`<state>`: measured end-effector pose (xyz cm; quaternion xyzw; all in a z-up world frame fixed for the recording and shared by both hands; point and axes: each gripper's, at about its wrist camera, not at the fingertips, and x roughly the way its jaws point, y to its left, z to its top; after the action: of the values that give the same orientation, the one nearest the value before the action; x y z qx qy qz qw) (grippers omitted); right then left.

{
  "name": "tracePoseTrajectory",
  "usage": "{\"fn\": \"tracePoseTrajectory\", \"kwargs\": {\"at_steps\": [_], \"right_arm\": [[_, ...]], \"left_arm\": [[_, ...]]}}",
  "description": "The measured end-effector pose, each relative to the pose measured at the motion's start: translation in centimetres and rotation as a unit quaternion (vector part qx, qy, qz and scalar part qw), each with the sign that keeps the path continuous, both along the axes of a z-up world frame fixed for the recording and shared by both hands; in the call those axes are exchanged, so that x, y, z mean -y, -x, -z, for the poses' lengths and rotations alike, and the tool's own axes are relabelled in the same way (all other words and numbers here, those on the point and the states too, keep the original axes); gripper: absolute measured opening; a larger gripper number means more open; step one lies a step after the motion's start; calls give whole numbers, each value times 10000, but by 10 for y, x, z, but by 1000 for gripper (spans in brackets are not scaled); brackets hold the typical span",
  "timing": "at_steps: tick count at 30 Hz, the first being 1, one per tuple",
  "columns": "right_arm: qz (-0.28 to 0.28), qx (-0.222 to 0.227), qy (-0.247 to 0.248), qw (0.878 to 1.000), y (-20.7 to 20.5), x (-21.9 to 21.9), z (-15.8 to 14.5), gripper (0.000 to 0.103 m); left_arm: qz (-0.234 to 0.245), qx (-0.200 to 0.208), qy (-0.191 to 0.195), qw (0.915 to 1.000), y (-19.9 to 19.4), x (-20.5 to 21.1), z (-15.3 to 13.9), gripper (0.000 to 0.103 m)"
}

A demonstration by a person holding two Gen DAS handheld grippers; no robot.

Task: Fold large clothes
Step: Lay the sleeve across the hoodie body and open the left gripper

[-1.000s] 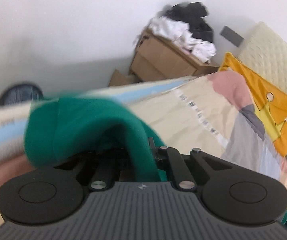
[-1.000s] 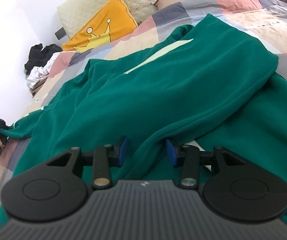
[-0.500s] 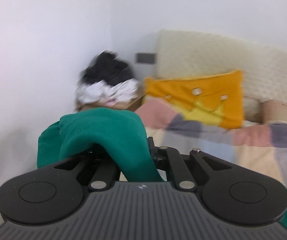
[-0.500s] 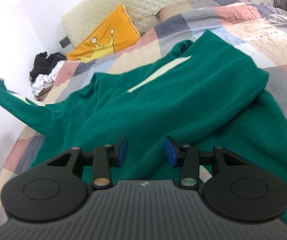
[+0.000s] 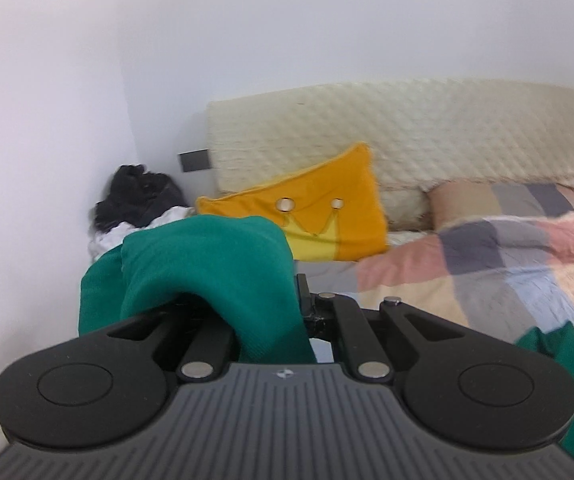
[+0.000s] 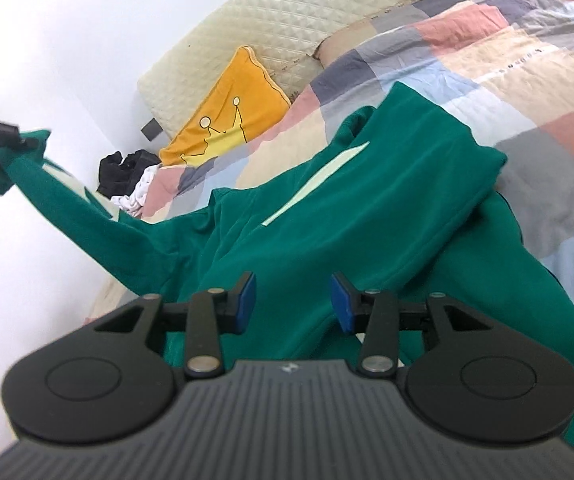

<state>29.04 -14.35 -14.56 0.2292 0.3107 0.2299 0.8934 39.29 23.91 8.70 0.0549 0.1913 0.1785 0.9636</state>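
Left tongs (image 6: 27, 142) clamped on green sweatshirt (image 6: 367, 216) sleeve end, held up off the patchwork-quilt bed (image 6: 507, 64); body lies spread on the quilt. Right tongs (image 6: 293, 300) open above it, gripping nothing.

White walls (image 5: 247, 40) meet behind a cream quilted headboard (image 5: 447, 132) and a patchwork-covered bed (image 6: 507, 60).
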Motion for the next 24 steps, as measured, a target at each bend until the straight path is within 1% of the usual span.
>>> {"fn": "tracePoseTrajectory", "kwargs": {"at_steps": [4, 7, 10, 14, 18, 21, 23, 24], "right_arm": [[-58, -8, 21, 10000, 4, 10, 3, 45], [23, -83, -230, 9997, 3, 23, 1, 45], [228, -54, -379, 9990, 3, 39, 0, 45], [487, -177, -580, 9970, 0, 60, 4, 45], [808, -274, -711, 9938, -5, 85, 3, 45], [1074, -261, -726, 9912, -5, 105, 4, 45], [1254, -272, -631, 9897, -8, 114, 6, 45], [1346, -246, -507, 9893, -11, 117, 6, 45]], "left_arm": [[267, -113, -110, 9995, -11, 58, 16, 8], [522, -194, -154, 9983, -22, 101, 31, 8], [867, -336, -127, 9956, -32, 150, 49, 8], [1293, -587, -168, 9897, -39, 210, 82, 9], [1614, -900, 214, 9825, -41, 262, 130, 9], [1935, -1176, 213, 9738, -42, 298, 174, 9], [1998, -1344, 316, 9700, -46, 309, 202, 9], [1986, -1447, 393, 9685, -49, 312, 214, 9]]}}
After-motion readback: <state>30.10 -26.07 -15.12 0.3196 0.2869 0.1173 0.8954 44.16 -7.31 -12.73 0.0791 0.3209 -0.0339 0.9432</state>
